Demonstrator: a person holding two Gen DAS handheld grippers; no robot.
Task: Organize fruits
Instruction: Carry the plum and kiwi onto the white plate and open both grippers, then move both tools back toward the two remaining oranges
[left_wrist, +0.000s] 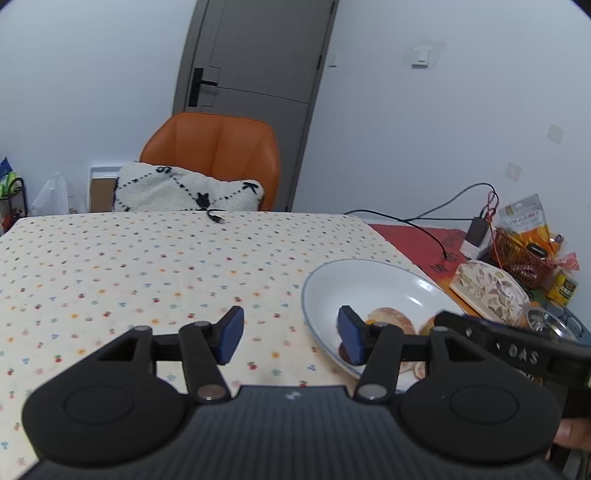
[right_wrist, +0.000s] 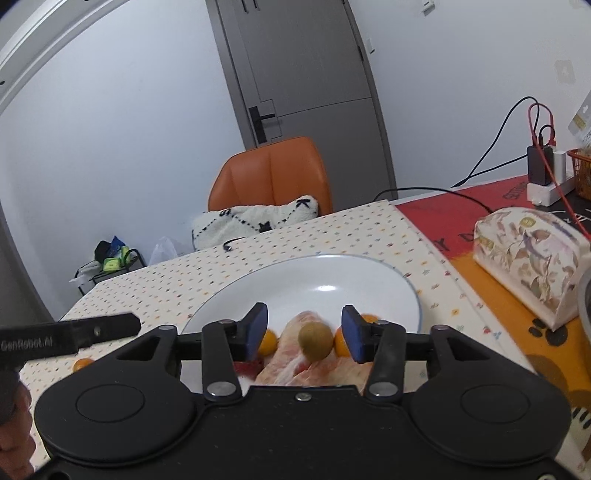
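Fruit pile: peeled pinkish citrus pieces (right_wrist: 295, 354) lie in the near part of the white plate (right_wrist: 369, 280), straight ahead of the right gripper (right_wrist: 304, 332) and just past its fingertips.
Round fruit: a small olive-brown fruit (right_wrist: 315, 340) sits on top of the peeled pieces, in line with the gap between the right gripper's fingers, touching neither pad.
Small orange fruits: one (right_wrist: 267, 341) shows just behind the right gripper's left pad, another (right_wrist: 341, 343) just behind its right pad, both on the plate; a third (right_wrist: 82, 364) lies on the dotted tablecloth (right_wrist: 147, 280), off to the left, outside the plate.
Right gripper: fingers spread wide, nothing between them.
Left gripper (left_wrist: 291, 334): fingers spread wide, nothing held; its left pad is over the tablecloth, its right pad over the plate's rim.
Plate from the left gripper: ahead and to the right, fruit partly hidden behind the right finger.
Tissue box (right_wrist: 528, 258): floral, to the right of the plate, well apart from both grippers.
Chair (right_wrist: 269, 177): orange, beyond the far table edge, with a white cushion (right_wrist: 255, 221) on it.
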